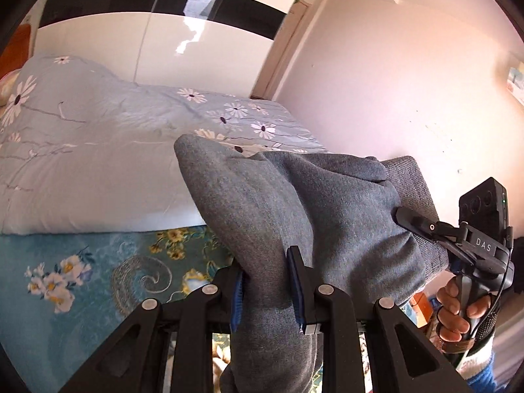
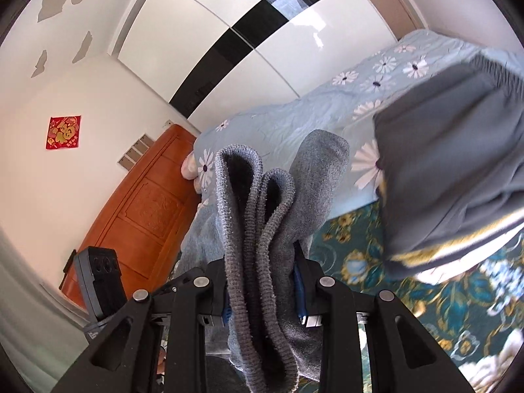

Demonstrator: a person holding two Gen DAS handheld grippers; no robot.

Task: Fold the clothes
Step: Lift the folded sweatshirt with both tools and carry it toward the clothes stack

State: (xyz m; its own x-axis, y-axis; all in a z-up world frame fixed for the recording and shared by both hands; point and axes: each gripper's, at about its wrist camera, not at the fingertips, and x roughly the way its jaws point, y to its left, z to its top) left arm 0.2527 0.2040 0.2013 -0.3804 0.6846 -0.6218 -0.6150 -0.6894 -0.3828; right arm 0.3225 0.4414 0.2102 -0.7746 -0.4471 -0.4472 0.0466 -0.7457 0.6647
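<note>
While both grippers hang above the bed (image 1: 82,170), the left gripper (image 1: 268,281) pinches a bunched fold of the grey sweater (image 1: 294,203), and the right gripper (image 2: 262,281) clamps its ribbed hem (image 2: 242,229), lifting the garment clear of the floral quilt (image 2: 278,127).

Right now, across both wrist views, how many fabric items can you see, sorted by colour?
Grey: 1, the sweater, clamped in the left gripper and the right gripper.
Pale blue with daisies: 1, the quilt.
Teal floral: 1, the bedspread.
Total: 3.
</note>
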